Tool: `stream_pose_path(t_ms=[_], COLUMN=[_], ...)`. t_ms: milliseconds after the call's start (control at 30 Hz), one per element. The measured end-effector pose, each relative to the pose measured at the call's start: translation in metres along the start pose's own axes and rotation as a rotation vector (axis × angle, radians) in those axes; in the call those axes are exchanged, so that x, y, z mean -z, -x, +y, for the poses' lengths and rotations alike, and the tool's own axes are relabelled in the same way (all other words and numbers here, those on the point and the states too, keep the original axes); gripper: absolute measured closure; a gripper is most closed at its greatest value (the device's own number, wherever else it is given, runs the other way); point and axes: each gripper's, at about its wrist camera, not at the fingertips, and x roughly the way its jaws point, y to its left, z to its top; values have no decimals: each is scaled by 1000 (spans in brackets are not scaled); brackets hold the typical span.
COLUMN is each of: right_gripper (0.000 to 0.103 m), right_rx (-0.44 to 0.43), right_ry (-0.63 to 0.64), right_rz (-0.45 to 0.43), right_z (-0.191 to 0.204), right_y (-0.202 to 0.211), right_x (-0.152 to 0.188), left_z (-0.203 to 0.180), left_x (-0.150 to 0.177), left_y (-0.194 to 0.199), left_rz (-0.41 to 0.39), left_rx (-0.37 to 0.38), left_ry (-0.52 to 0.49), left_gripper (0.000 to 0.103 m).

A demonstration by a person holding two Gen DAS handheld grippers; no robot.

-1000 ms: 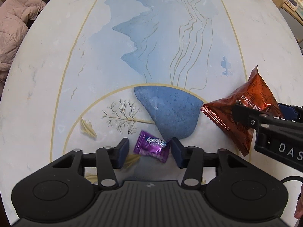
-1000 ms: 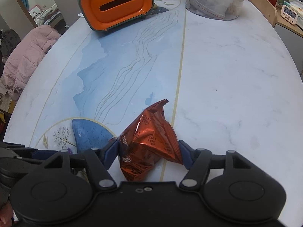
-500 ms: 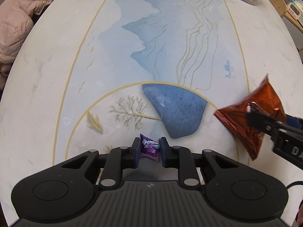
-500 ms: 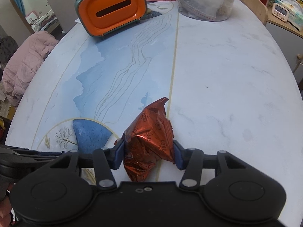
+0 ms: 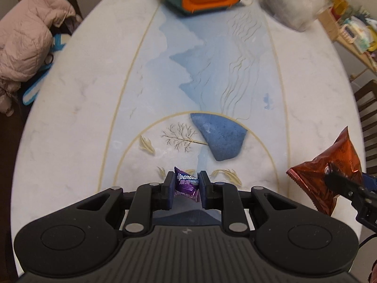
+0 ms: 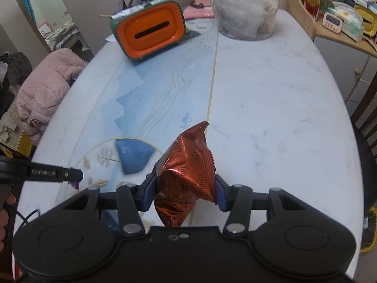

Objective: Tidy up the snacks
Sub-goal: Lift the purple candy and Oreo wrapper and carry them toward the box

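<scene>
A small purple candy (image 5: 186, 184) is clamped between the blue pads of my left gripper (image 5: 185, 188), held above the painted table (image 5: 82, 89). My right gripper (image 6: 186, 188) is shut on a crumpled red-brown Oreo packet (image 6: 188, 165), lifted off the table. That same packet (image 5: 329, 172) shows at the right edge of the left wrist view, with the right gripper's fingers (image 5: 341, 184) on it. The left gripper's arm (image 6: 47, 174) reaches in from the left in the right wrist view. An orange and green box with a slot (image 6: 150, 33) stands at the far end.
A clear bag of food (image 6: 245, 9) sits at the far right of the table. A pink jacket (image 5: 26, 40) lies on a chair to the left. A dark chair (image 5: 367, 122) stands at the right edge, a cluttered side shelf (image 6: 341, 18) beyond it.
Both grippers closed on their snacks, the left on the candy and the right on the packet, then rose from the table. The orange box has come into the left view.
</scene>
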Motion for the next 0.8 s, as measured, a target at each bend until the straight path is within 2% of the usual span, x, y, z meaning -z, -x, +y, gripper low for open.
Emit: stream_pose_path(t_ms=[333,433,667,800], right_gripper=[66,66,65,61], right_rx=[-39,-23,7,-16], right_ry=[27,52,-26,-77], right_rz=[-82,-102,-70,-7], right_z=[28,34,9,-9], right_y=[75,86,80,59], right_x=[23,30,40,44], left_z=[3,6,12,10], left_x=[34,45,64,68], left_y=[76,93,113,110], left_rz=[-87,-108,-124,-115], left_rx=[60,77,106,108], left_ry=[-71,-86,-108,-108], left_gripper=[83,83,83,83])
